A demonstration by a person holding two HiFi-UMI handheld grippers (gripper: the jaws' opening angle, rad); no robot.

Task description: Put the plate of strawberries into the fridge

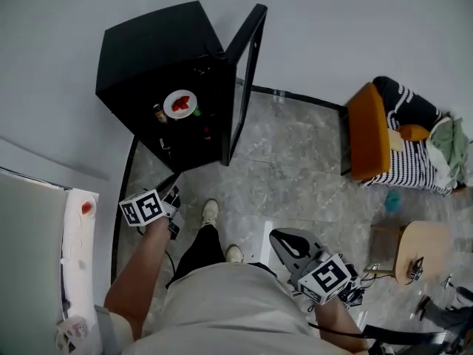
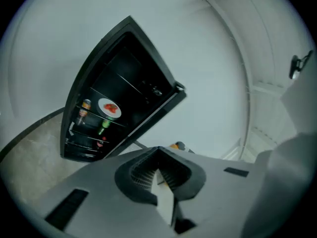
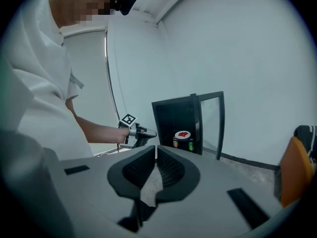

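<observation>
A white plate of strawberries (image 1: pixel 179 103) rests on a shelf inside the black fridge (image 1: pixel 148 50), whose glass door (image 1: pixel 245 65) stands wide open. The left gripper view also shows the plate (image 2: pixel 109 108), as does the right gripper view, where the plate (image 3: pixel 183 134) is small and far off. My left gripper (image 1: pixel 172 189) hangs in front of the fridge, well short of it, with its jaws shut and empty (image 2: pixel 158 151). My right gripper (image 1: pixel 284 241) is held low by the person's right side, jaws together with nothing between them (image 3: pixel 156 148).
Bottles (image 1: pixel 159 113) stand on the fridge shelf beside the plate. An orange chair with striped cloth (image 1: pixel 373 132) and a wooden stool (image 1: pixel 423 251) are to the right. A white counter (image 1: pixel 77 235) runs along the left. The person's feet (image 1: pixel 211 213) stand on grey tile.
</observation>
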